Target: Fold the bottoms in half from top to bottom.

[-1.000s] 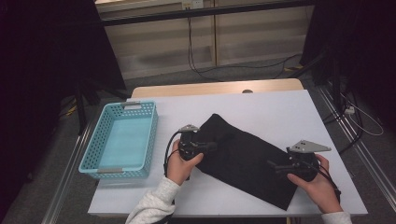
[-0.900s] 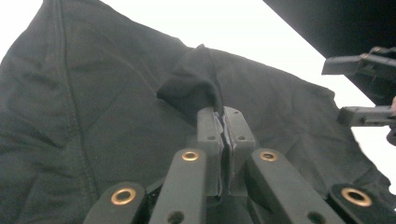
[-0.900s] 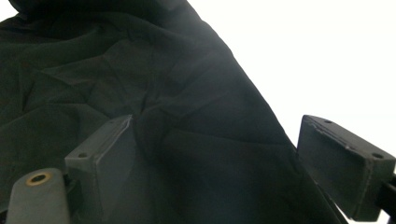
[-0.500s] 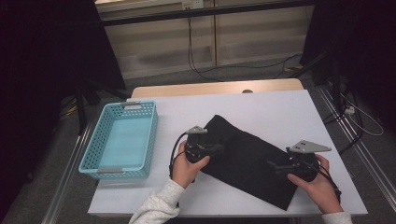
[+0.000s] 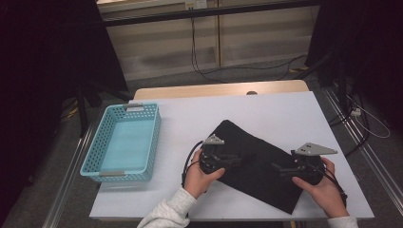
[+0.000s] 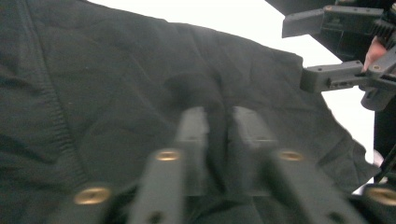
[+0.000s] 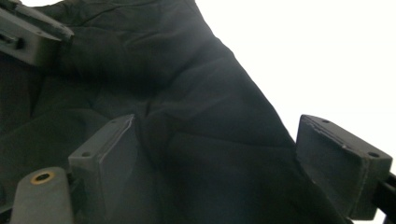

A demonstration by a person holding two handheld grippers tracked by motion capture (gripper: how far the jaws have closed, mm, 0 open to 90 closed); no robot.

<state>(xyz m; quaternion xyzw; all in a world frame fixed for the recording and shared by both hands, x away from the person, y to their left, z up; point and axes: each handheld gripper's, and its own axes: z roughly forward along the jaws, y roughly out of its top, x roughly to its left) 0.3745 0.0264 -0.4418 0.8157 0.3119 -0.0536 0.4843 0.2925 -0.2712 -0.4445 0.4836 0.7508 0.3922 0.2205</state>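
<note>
Left claw [image 6: 217,140] barely parted, right claw [image 7: 243,158] wide open, over dark, creased, stitched cloth [image 5: 259,164].

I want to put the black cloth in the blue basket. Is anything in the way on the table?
Nothing I can see. The cloth lies flat, to the right of the basket, with bare white table between them. Both tongs, left and right, are over the cloth.

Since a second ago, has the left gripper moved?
Yes. The left gripper has slid rightward, away from the blue basket, over the black cloth, its jaws just opening.
</note>
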